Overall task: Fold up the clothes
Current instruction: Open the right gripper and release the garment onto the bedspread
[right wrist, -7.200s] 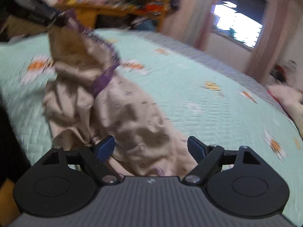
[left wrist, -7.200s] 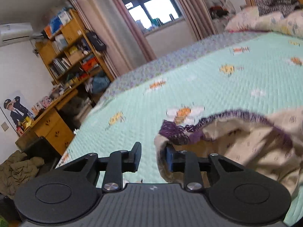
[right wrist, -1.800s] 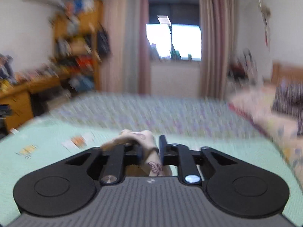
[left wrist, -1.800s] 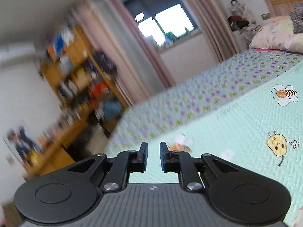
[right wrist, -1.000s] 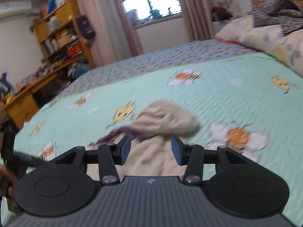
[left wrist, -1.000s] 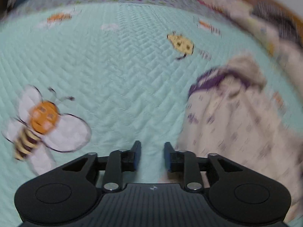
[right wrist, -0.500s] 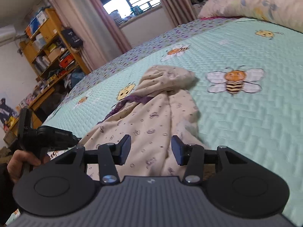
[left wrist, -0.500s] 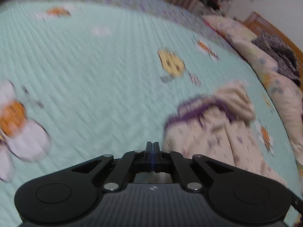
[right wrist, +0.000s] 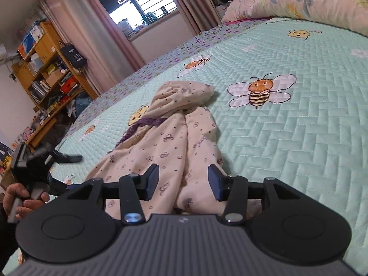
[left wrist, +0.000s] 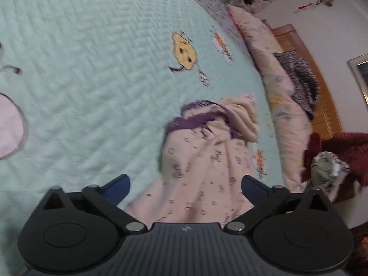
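A cream printed garment [right wrist: 174, 138] with a purple lace trim [right wrist: 147, 123] lies crumpled on the mint quilted bedspread [right wrist: 287, 138]. In the left wrist view the same garment [left wrist: 202, 161] runs from the middle toward the bottom. My left gripper [left wrist: 185, 189] hovers over its near end. Its jaws are opening wide, with cloth below the gap and neither pad pressing on it. My right gripper [right wrist: 184, 184] stands half open over the garment's near end, and a fold of cloth shows between the pads [right wrist: 153, 181] untouched. A hand [right wrist: 23, 199] holds the left gripper's handle at the left edge.
Pillows [left wrist: 276, 80] and a wooden headboard [left wrist: 322, 96] line the bed's right side, with dark red clothes [left wrist: 340, 147] piled beyond. A cluttered wooden bookshelf [right wrist: 48, 69] and a curtained window [right wrist: 147, 11] stand past the bed's far side.
The left jaws went from slightly apart to shut and now stand wide apart. The left view has rolled and come nearer the garment. The right gripper closed in on the garment, its opening unchanged.
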`<action>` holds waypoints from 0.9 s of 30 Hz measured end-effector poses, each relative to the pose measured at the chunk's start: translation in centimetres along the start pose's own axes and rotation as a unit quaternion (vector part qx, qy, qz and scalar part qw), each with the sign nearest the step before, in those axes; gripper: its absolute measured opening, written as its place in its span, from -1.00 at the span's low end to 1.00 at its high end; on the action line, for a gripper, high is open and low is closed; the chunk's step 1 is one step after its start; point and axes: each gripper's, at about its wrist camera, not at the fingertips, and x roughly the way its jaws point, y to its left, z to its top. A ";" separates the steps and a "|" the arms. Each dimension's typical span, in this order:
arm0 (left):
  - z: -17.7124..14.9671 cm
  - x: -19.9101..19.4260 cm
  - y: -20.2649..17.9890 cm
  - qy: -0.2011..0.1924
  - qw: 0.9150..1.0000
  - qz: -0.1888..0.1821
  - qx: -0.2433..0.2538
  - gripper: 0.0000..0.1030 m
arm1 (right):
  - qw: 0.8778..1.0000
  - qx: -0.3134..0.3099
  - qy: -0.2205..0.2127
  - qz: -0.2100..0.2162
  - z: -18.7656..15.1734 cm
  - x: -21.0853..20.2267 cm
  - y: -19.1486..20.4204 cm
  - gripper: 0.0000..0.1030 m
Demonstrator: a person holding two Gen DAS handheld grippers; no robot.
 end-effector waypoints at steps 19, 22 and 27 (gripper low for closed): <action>9.3 -10.7 -11.4 -0.239 0.842 0.394 0.282 -0.57 | 1.000 -0.007 -0.016 -0.004 1.9 -0.3 0.1 -0.04; 10.9 -9.5 -8.6 -0.189 0.828 0.449 0.276 -0.22 | 1.000 -0.024 -0.016 0.006 3.0 0.2 0.8 -0.01; 8.2 -9.3 -2.3 -0.158 0.877 0.413 0.191 -0.18 | 0.993 -0.118 -0.010 0.018 4.3 2.6 3.3 0.06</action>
